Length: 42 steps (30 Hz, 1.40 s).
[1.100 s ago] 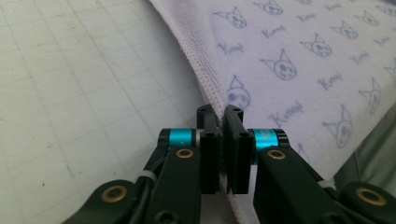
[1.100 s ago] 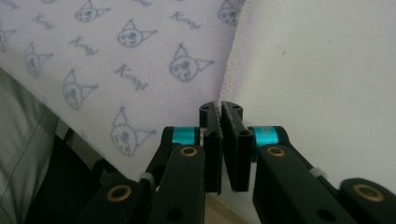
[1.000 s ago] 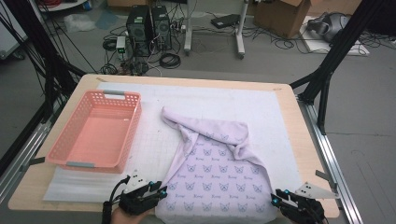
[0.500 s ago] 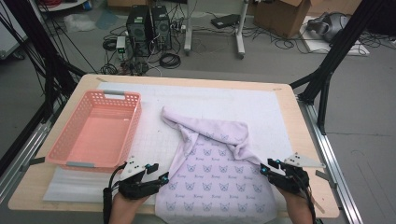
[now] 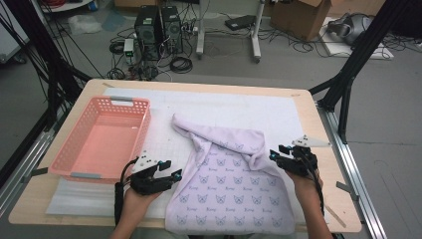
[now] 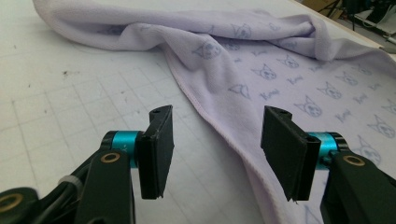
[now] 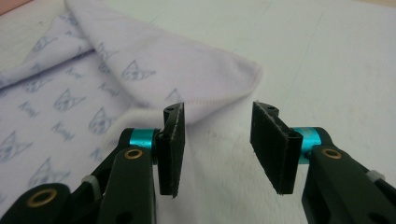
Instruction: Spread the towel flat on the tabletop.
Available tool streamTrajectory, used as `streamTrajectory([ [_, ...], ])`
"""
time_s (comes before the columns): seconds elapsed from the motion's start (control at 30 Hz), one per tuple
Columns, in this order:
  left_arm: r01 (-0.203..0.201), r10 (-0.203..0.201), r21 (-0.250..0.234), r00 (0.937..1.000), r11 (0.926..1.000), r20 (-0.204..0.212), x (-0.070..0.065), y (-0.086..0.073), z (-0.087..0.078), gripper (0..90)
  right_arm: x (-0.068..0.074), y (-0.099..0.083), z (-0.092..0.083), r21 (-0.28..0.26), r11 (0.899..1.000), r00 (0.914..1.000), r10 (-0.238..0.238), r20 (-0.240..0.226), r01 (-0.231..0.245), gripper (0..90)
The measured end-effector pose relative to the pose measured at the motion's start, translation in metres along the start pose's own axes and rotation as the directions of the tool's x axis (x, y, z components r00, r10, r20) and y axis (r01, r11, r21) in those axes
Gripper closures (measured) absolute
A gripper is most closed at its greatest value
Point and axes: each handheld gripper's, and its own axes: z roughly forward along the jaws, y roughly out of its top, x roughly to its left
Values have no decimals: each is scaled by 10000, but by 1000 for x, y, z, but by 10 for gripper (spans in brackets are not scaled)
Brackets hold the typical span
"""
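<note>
Cables, computer towers (image 5: 159, 27) and a cardboard box (image 5: 303, 17) crowd the grey floor behind a wooden table (image 5: 318, 129) topped with a white gridded mat (image 5: 239, 112). On that mat lies a lilac towel (image 5: 234, 191) printed with small cat faces, its near edge hanging over the table's front and its far part rumpled into a thick fold that runs toward the table's middle. An empty pink basket (image 5: 102, 139) stands on the mat to the towel's left, well apart from it.

A person's two hands come in from the near side, each with a black two-jaw tool. The left gripper (image 5: 169, 175) hovers just beside the towel's left hem — seen along its own jaws, the left gripper (image 6: 215, 140) is released, the hem running through the gap with neither pad pressing it. The right gripper (image 5: 276, 152) sits at the towel's right side near the bunched fold; from its own camera the right gripper (image 7: 217, 140) also stands parted, a folded corner of the towel (image 7: 187, 79) just ahead — nothing grasped. Both pairs of jaws have just been opening.
</note>
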Motion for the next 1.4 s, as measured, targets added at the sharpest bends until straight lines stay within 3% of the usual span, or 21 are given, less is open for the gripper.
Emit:
streamTrajectory([
  [0.2, 108, -110, 238, 9999, 9997, 66, 4, 1, 11, 444, -13, 15, 39, 387, 9991, 9997, 141, 208, -149, 492],
  [0.3, 156, -160, 320, 9998, 9994, 125, 4, 1, 14, 443, -21, 23, 59, 659, 9965, 9984, 489, 268, -505, 481],
  [0.47, 281, -283, 590, 9996, 9979, 19, 8, 1, 22, 444, -26, 33, 86, 1222, 9917, 9986, 352, 384, -397, 481],
  [0.67, 450, -439, 714, 9989, 9964, -167, 12, 4, 31, 439, -35, 33, 107, 1713, 9851, 9996, 96, 278, -142, 513],
  [0.73, 530, -509, 743, 9983, 9958, -292, 12, 6, 34, 439, -36, 33, 109, 1571, 9876, 9998, -37, 217, 2, 600],
  [0.77, 549, -524, 783, 9981, 9954, -336, 12, 7, 34, 439, -36, 33, 109, 1526, 9882, 9997, -159, 159, 133, 684],
  [0.8, 563, -533, 804, 9979, 9952, -381, 13, 9, 35, 439, -37, 34, 109, 1506, 9884, 9998, -185, -80, 194, 840],
  [0.83, 562, -528, 843, 9977, 9949, -424, 13, 10, 35, 439, -38, 35, 110, 1546, 9873, 9991, -343, -247, 377, 850],
  [0.87, 656, -616, 820, 9968, 9945, -504, 13, 11, 37, 439, -39, 38, 111, 1610, 9854, 9984, -542, -159, 561, 865],
  [0.9, 706, -663, 761, 9962, 9946, -569, 15, 12, 37, 441, -43, 42, 113, 1550, 9847, 9958, -853, 338, 791, 870],
  [0.93, 790, -746, 728, 9953, 9942, -614, 16, 12, 38, 441, -43, 42, 113, 1550, 9847, 9958, -853, 338, 791, 870],
  [0.97, 882, -832, 745, 9942, 9933, -678, 16, 12, 39, 442, -51, 48, 113, 1293, 9895, 9950, -737, 678, 645, 872],
  [1.0, 909, -851, 784, 9936, 9928, -745, 17, 12, 40, 442, -51, 48, 113, 1293, 9895, 9950, -737, 678, 645, 872],
  [1.03, 956, -888, 843, 9928, 9918, -802, 18, 12, 41, 443, -60, 54, 113, 996, 9934, 9918, -680, 1078, 573, 872],
  [1.07, 1037, -963, 857, 9916, 9909, -861, 19, 11, 43, 443, -60, 54, 113, 996, 9934, 9918, -680, 1078, 573, 872],
  [1.2, 1270, -1155, 1111, 9878, 9857, -1046, 23, 14, 49, 445, -77, 70, 111, 614, 9957, 9756, -806, 2042, 694, 873],
  [1.3, 1220, -1094, 1143, 9878, 9859, -1105, 23, 22, 54, 445, -85, 81, 111, 434, 9959, 9509, -891, 2965, 798, 864],
  [1.37, 1235, -1140, 832, 9873, 9889, -1111, 23, 26, 58, 448, -87, 85, 114, 426, 9980, 9527, -569, 2986, 462, 802],
  [1.4, 1272, -1148, 1034, 9863, 9865, -1187, 24, 29, 62, 453, -87, 85, 114, 368, 9981, 9521, -589, 3002, 501, 757],
])
